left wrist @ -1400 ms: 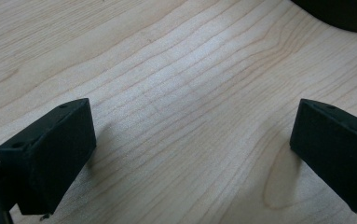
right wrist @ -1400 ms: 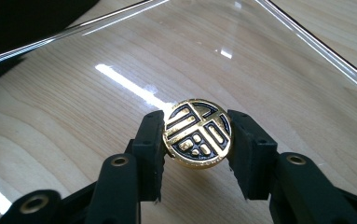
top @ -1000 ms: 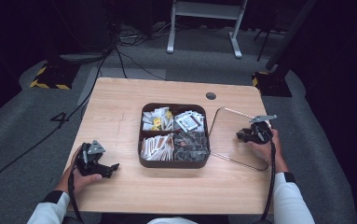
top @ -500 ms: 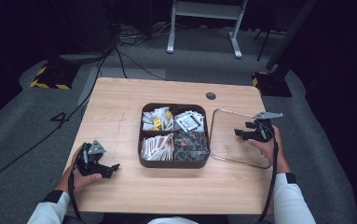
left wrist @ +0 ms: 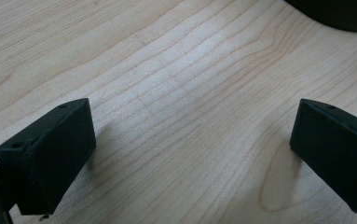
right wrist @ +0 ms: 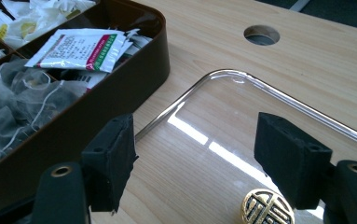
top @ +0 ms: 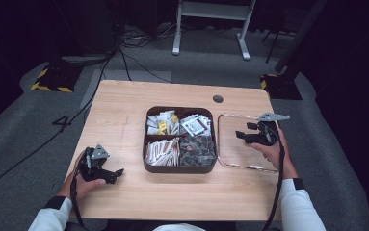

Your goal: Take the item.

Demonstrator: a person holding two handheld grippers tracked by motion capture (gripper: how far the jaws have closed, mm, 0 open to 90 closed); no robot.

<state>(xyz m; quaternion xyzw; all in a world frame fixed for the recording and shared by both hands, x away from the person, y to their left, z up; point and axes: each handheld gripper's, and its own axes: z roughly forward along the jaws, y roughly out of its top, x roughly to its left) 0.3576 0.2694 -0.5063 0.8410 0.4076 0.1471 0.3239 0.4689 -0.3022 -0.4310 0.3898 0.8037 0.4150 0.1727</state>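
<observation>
1. Table (top: 124, 110): light wood, visible grain.
2. Compartment box (top: 180, 171): dark brown.
3. Lid (top: 230, 144): clear, see-through; its knob (right wrist: 266, 207) is gold with a dark cut-out pattern.
4. Sachet (right wrist: 80, 49): white with a green and red edge and small print.
5. Tea bags (right wrist: 13, 98): grey mesh, white strings.
6. Both grippers, left gripper (top: 118, 172) and right gripper (top: 239, 135): black.
7. Sleeves (top: 293, 211): white, dark cuffs.
8. Floor (top: 23, 144): grey carpet.

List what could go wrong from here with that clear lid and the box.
1. The clear lid lies flat beside the brown box; the open right gripper above it, jaws just opened, may clip its brass knob and slide it.
2. The lid's glassy rim is easy to misjudge.
3. Sachets heaped high may catch the lid.
</observation>
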